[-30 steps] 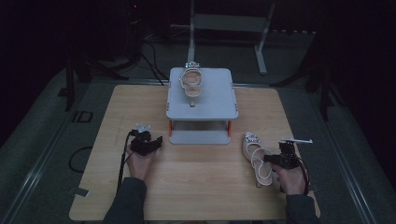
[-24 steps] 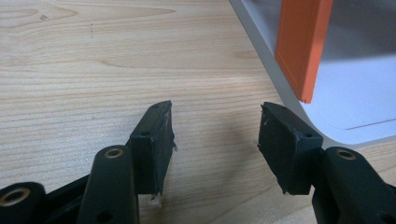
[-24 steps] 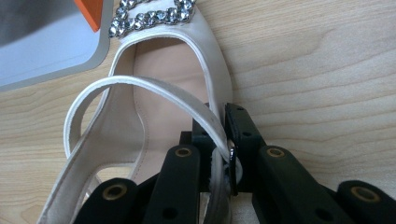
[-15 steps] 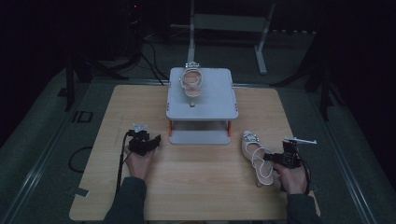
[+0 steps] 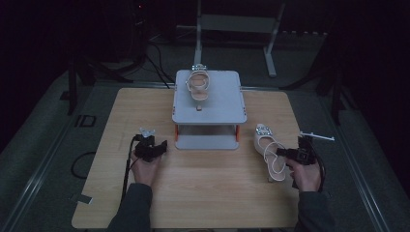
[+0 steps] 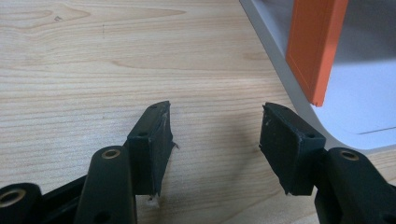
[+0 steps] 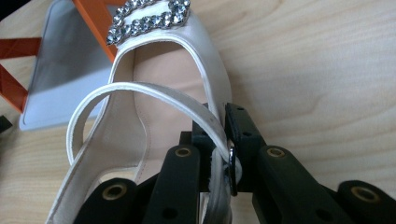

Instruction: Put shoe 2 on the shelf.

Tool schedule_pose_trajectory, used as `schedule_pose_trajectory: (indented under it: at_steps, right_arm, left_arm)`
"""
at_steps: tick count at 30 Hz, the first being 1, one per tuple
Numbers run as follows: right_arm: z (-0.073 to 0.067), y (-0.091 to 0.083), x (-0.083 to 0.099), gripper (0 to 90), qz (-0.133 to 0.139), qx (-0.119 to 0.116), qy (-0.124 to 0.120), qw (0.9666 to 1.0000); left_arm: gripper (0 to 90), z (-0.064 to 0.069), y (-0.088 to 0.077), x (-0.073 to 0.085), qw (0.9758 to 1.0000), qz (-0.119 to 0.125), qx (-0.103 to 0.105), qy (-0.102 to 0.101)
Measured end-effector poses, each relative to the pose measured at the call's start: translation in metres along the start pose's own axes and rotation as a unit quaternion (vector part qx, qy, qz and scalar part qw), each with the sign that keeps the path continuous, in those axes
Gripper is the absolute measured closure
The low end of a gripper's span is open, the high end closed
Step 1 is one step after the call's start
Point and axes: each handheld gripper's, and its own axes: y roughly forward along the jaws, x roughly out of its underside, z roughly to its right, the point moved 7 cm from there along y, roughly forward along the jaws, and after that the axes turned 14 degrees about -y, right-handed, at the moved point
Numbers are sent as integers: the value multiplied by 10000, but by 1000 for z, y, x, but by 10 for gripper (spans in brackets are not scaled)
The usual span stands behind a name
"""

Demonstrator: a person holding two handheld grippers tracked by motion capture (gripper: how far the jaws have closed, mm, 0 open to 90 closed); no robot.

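A rectangular light wooden table (image 5: pixel 203 203) with visible grain and rounded corners stands on a dark grey floor. Near its far edge sits a small grey two-tier stand with orange legs (image 5: pixel 227 108); a cream sandal (image 5: pixel 198 84) rests on the stand's upper tier. To the right of the stand, a cream strappy high-heeled shoe with a rhinestone buckle (image 5: pixel 268 150) appears to lie on the wood, though contact is unclear.

No readable text, labels, brands or numbers anywhere.
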Motion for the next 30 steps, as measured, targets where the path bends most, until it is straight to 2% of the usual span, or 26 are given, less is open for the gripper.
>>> schedule_pose_trajectory:
  at_steps: [4, 14, 20, 30]
  right_arm:
    - [-1, 3, -9, 837, 28, 25, -26, 10000]
    - [-4, 9, -25, 836, 67, 58, -28, 10000]
    - [-4, 9, -37, 836, 145, 49, 72, 9999]
    - [-11, 13, -59, 836, 168, 71, 46, 9998]
  left_arm:
    - [431, -2, 0, -1, 9999, 27, 72, -115]
    - [416, 0, 1, -1, 10000, -4, 33, -14]
    - [416, 0, 1, -1, 10000, 5, 40, -27]
    - [416, 0, 1, -1, 10000, -4, 33, -18]
